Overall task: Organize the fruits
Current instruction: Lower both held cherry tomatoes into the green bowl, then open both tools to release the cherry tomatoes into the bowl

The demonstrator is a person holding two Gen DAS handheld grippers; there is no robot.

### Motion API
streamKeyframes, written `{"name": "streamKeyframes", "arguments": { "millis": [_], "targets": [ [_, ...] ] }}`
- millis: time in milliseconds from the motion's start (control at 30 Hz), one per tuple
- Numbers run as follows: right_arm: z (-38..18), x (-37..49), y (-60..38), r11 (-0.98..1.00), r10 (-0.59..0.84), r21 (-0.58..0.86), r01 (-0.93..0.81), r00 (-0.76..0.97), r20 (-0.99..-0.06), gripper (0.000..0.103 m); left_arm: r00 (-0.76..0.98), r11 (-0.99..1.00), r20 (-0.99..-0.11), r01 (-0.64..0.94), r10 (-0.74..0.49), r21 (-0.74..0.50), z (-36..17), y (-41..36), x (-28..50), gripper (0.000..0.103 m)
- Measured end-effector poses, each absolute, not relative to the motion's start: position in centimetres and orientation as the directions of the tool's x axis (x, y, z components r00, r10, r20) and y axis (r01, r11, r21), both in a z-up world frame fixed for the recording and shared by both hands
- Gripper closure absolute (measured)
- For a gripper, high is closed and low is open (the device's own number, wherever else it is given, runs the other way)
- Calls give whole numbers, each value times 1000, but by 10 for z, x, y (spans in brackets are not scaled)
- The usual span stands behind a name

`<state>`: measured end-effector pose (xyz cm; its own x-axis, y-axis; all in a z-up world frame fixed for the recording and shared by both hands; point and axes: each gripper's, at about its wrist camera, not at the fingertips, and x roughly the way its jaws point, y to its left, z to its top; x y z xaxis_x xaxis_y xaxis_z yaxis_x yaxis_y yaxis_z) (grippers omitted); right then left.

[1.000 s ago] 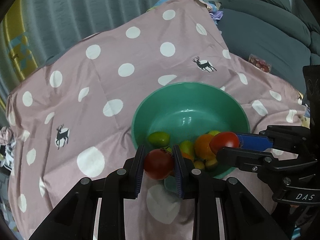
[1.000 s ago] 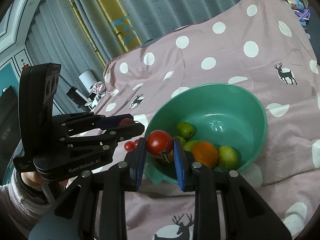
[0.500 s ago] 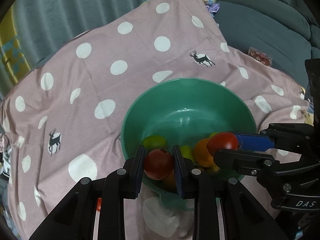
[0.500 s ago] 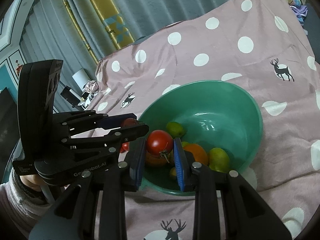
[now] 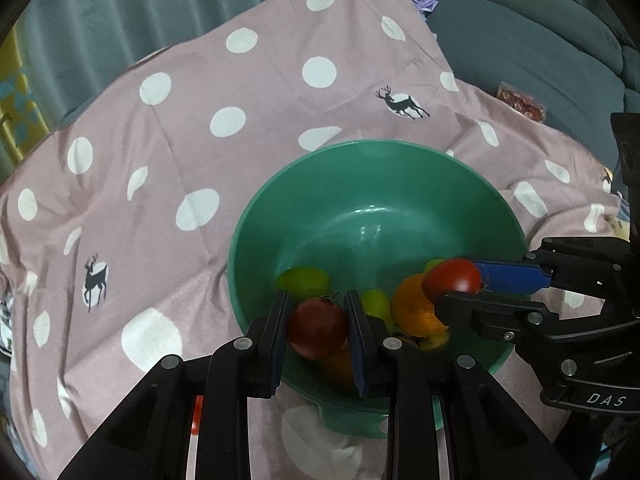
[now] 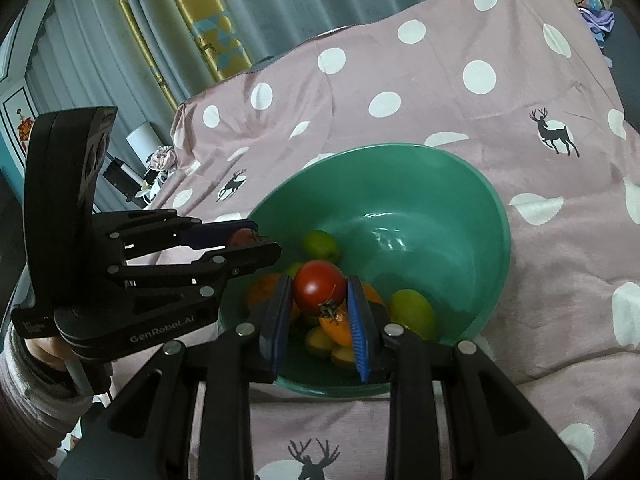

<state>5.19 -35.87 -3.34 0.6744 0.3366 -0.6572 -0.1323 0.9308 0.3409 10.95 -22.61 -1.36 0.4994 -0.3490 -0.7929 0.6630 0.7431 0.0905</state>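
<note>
A green bowl point(image 5: 400, 160) point(image 6: 460, 172) sits on the pink spotted cloth and holds several fruits: an orange point(image 5: 412, 312), green fruits point(image 5: 304, 280) point(image 6: 412, 312) and small yellow ones point(image 6: 320, 340). My left gripper point(image 5: 318, 324) is shut on a red tomato point(image 5: 318, 328), just over the bowl's near rim. My right gripper point(image 6: 319, 300) is shut on another red tomato point(image 6: 319, 290), stem toward the camera, above the fruits inside the bowl. In the left wrist view, the right gripper point(image 5: 460, 286) holds its tomato point(image 5: 452, 280) over the orange. In the right wrist view, the left gripper point(image 6: 248, 240) sits at the bowl's left rim.
The pink cloth point(image 5: 180, 140) with white dots and deer prints covers the surface. A grey sofa point(image 5: 540, 40) stands at the right, curtains point(image 6: 180, 20) behind. A small red thing point(image 5: 195, 420) lies on the cloth under my left gripper. A sleeved hand point(image 6: 36, 360) holds the left gripper.
The left gripper has carried its tomato forward and down, from the cloth before the bowl to over the near rim. The right gripper has stayed above the bowl's fruits.
</note>
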Motion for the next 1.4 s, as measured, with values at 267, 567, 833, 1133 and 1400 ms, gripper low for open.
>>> {"name": "streamKeyframes", "arguments": {
  "millis": [267,567,833,1133,1400],
  "targets": [
    [-35,55,-356,952,288,277,-127,674,-681,75,483,736,-806,671,-341,90,-22,-234,111,76],
    [-37,56,-354,966,251,227,-124,663,-706,75,491,745,-810,659,-320,104,-33,-240,113,76],
    [-37,59,-351,973,223,202,-109,658,-719,73,490,746,-810,658,-322,102,-34,-241,115,76],
    [-28,48,-357,970,222,229,-81,676,-703,66,504,770,-802,632,-319,91,-24,-232,114,48],
    [-11,29,-359,959,246,273,-77,705,-665,50,568,806,-752,586,-334,84,4,-208,98,18]
  ]
}}
